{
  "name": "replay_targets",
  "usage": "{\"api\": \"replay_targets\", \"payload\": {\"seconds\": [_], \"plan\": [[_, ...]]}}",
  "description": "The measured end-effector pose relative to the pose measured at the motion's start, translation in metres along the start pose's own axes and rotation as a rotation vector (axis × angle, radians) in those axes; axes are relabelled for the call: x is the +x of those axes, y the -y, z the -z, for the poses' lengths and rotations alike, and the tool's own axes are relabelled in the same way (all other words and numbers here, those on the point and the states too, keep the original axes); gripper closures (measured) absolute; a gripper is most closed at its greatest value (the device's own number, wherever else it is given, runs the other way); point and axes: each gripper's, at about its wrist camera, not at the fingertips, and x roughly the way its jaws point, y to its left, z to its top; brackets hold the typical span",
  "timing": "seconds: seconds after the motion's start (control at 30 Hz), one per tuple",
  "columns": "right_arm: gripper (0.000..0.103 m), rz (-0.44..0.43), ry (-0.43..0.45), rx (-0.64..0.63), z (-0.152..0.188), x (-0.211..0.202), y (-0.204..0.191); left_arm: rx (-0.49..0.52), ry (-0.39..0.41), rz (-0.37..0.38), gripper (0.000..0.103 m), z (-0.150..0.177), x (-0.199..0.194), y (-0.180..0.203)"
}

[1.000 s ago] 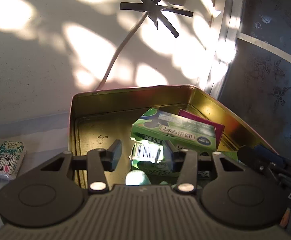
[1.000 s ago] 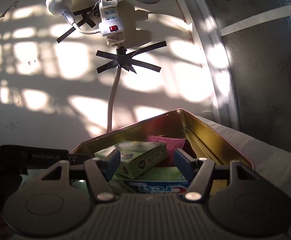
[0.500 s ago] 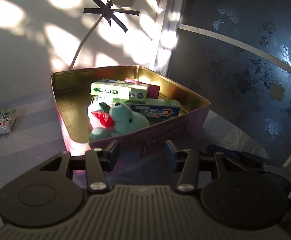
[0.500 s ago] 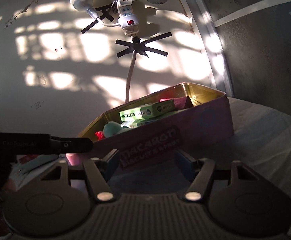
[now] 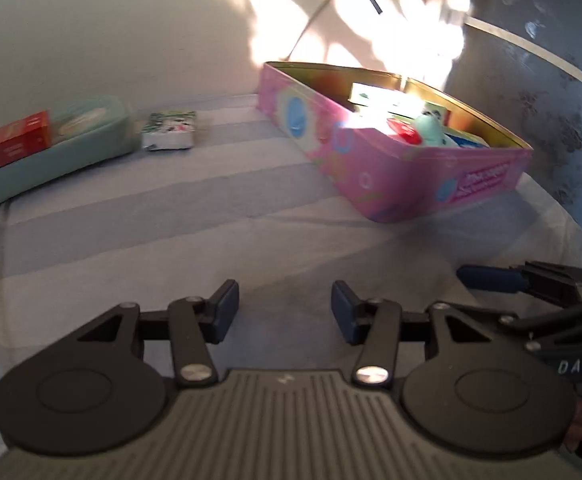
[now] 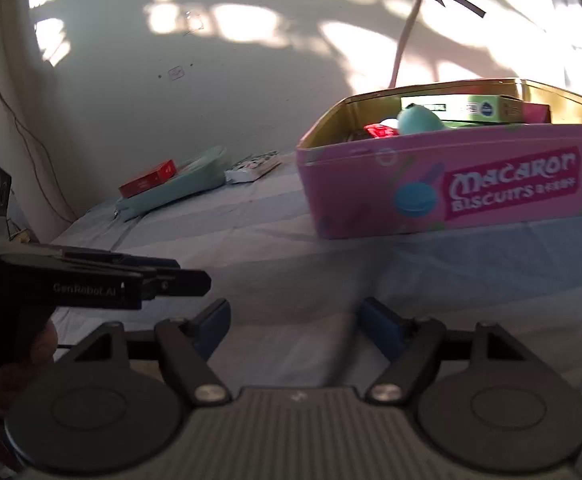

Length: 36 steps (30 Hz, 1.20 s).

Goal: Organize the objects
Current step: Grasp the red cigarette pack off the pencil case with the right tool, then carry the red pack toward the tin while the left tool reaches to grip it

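Striped bedsheet (image 5: 211,208) carries the pink tin (image 5: 391,172) at 1 o'clock; left tool (image 5: 285,310) is apart, empty. Right view: right tool (image 6: 293,326) apart too; red box (image 6: 147,178) at 10 o'clock may slide off its green case (image 6: 179,190) if nudged.

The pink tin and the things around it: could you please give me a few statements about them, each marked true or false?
1. The pink tin has no lid on. True.
2. The left claw grips a toothpaste box. False: it is open and holds nothing.
3. The red box lies on the teal pouch. True.
4. The teal plush toy sits on the cloth outside the tin. False: it is inside the tin.
5. The right claw is open. True.
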Motion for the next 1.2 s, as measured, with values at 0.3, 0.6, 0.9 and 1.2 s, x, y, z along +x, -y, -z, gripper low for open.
{"api": "replay_targets", "payload": {"seconds": [0.3, 0.6, 0.9, 1.2], "plan": [[0.030, -0.134, -0.089, -0.154, -0.029, 0.059, -0.077, -0.183, 0.080, -0.323, 0.048, -0.007, -0.024, -0.125], [0.032, -0.195, -0.115, -0.121, -0.078, 0.142, -0.118, -0.471, 0.176, -0.426, 0.047, 0.010, -0.048, -0.201], [0.003, -0.177, 0.016, -0.079, -0.153, 0.241, -0.196, -0.582, 0.205, -0.488, 0.047, 0.011, -0.057, -0.227], [0.006, 0.026, -0.029, -0.246, -0.138, 0.303, -0.233, -0.566, 0.191, -0.478, 0.041, 0.008, -0.052, -0.227]]}}
